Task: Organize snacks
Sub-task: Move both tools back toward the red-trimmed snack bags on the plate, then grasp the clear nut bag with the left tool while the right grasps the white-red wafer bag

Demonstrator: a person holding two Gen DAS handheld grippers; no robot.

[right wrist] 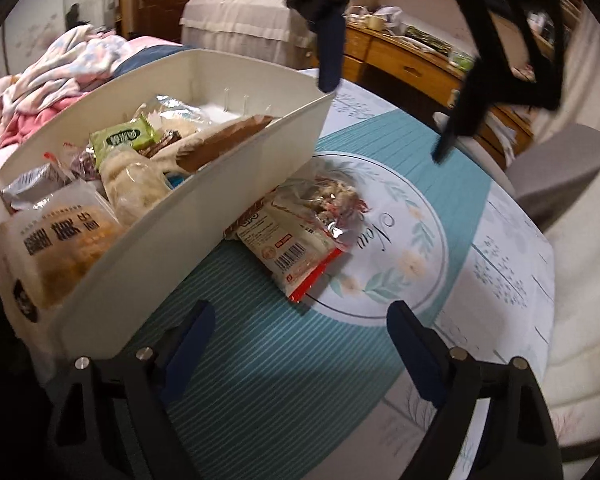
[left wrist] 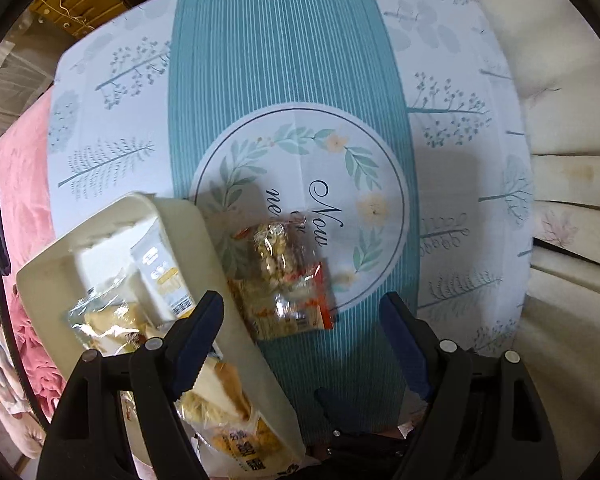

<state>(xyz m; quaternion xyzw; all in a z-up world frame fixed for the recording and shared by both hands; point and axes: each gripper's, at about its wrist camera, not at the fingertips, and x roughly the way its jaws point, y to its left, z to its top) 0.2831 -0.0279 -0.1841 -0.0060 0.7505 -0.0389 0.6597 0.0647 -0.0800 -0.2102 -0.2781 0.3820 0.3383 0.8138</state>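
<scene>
- Left gripper, black frame with blue pads: jaws spread wide, nothing between them; suspended above teal-striped floral tablecloth, one finger over the bin rim.
- Right gripper, same build: jaws spread wide, nothing held; low over the tablecloth, beside the bin's near corner.
- Cream rectangular plastic bin: on the tablecloth, packed with wrapped snacks, including green square packet and white bread bag with black lettering.
- Clear cereal-bar packets with red trim: outside the bin, flat on the cloth, touching the bin's long wall.
</scene>
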